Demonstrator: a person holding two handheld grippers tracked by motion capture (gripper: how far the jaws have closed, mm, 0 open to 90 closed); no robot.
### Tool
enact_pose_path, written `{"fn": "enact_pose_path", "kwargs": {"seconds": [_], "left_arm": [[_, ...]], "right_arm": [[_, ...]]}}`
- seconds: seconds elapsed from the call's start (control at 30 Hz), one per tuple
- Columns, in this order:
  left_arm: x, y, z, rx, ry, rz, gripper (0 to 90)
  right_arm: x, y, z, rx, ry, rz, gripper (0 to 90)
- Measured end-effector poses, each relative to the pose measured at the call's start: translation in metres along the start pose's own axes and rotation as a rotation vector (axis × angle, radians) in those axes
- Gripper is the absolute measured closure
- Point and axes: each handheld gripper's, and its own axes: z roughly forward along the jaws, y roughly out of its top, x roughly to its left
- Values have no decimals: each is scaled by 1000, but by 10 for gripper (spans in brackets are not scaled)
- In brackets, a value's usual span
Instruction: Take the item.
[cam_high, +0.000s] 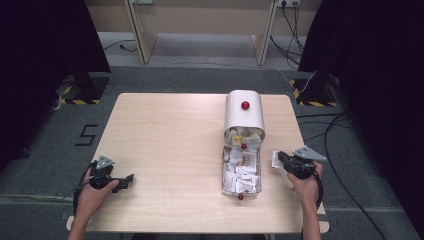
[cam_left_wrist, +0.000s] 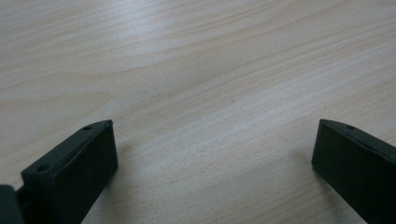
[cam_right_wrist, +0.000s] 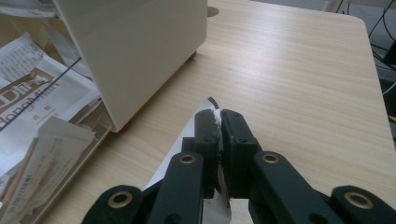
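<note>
A cream box (cam_high: 244, 111) with a red knob (cam_high: 245, 105) stands right of the table's middle. Its clear drawer (cam_high: 224, 172) is pulled out toward me and holds several paper packets (cam_high: 242, 172). My right gripper (cam_high: 278, 158) hovers just right of the drawer, shut on a white packet (cam_high: 274, 158). In the right gripper view the jaws of the right gripper (cam_right_wrist: 220, 119) pinch that packet (cam_right_wrist: 186, 133), with the box (cam_right_wrist: 140, 51) and the drawer's packets (cam_right_wrist: 42, 107) to their left. My left gripper (cam_high: 127, 181) rests open near the front left; nothing lies between the jaws of that gripper (cam_left_wrist: 215, 154).
The wooden table (cam_high: 170, 130) has bare surface on its left half and beyond the box. A small red knob (cam_high: 240, 197) marks the drawer's near end. Cables (cam_high: 330, 135) run over the floor to the right.
</note>
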Motion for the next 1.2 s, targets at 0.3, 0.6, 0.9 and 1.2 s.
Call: {"fn": "enact_pose_path", "kwargs": {"seconds": [0.3, 0.6, 0.9, 1.2], "left_arm": [[0, 0, 0, 0, -1, 0, 0], [0, 0, 0, 0, 0, 0, 0], [0, 0, 0, 0, -1, 0, 0], [0, 0, 0, 0, -1, 0, 0]], "right_arm": [[-2, -5, 3, 21, -6, 14, 857], [-9, -11, 6, 49, -42, 11, 854], [-11, -13, 5, 55, -54, 7, 845], [-13, -12, 0, 34, -56, 46, 689]]}}
